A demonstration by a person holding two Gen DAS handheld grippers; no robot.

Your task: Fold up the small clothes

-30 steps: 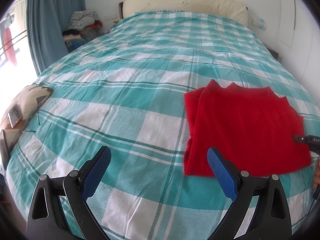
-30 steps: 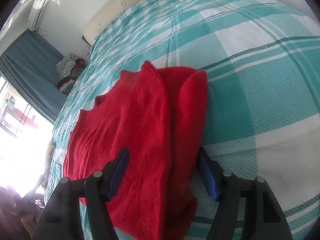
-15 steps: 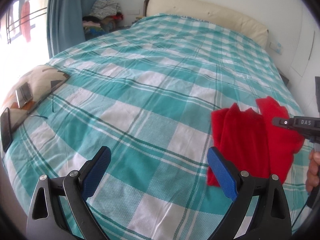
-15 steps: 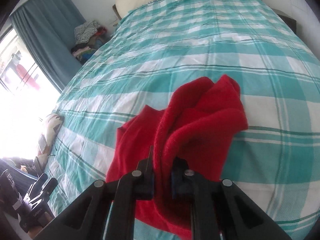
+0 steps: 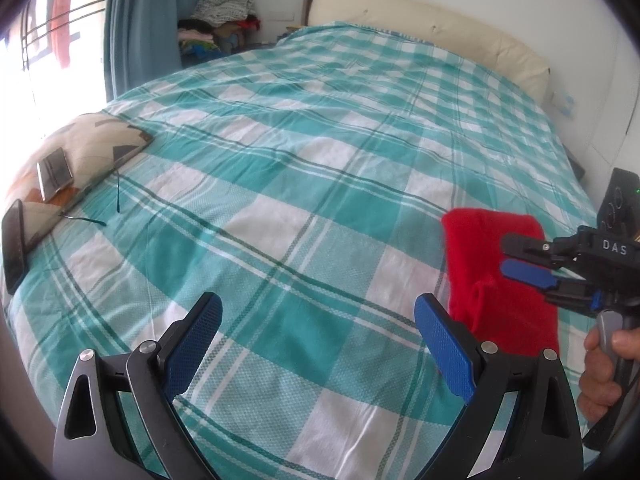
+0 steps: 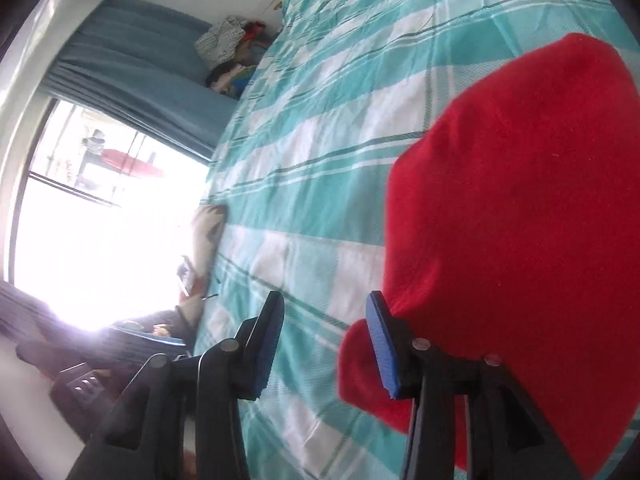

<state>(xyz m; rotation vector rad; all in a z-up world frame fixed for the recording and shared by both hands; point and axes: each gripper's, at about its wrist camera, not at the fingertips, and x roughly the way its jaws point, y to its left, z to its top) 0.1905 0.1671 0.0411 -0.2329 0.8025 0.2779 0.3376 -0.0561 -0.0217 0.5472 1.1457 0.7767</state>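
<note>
Both grippers, left gripper and right gripper, spread, apparently empty, beside folded red garment.

Right hand-held gripper off sweater

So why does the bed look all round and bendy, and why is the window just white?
Left wrist view: the fisheye lens curves the checked bedspread into a dome and darkens the corners. Right wrist view: daylight overexposes the window, washing out the pillow beside it, and the close-up red garment looks soft and a little blurry.
</note>
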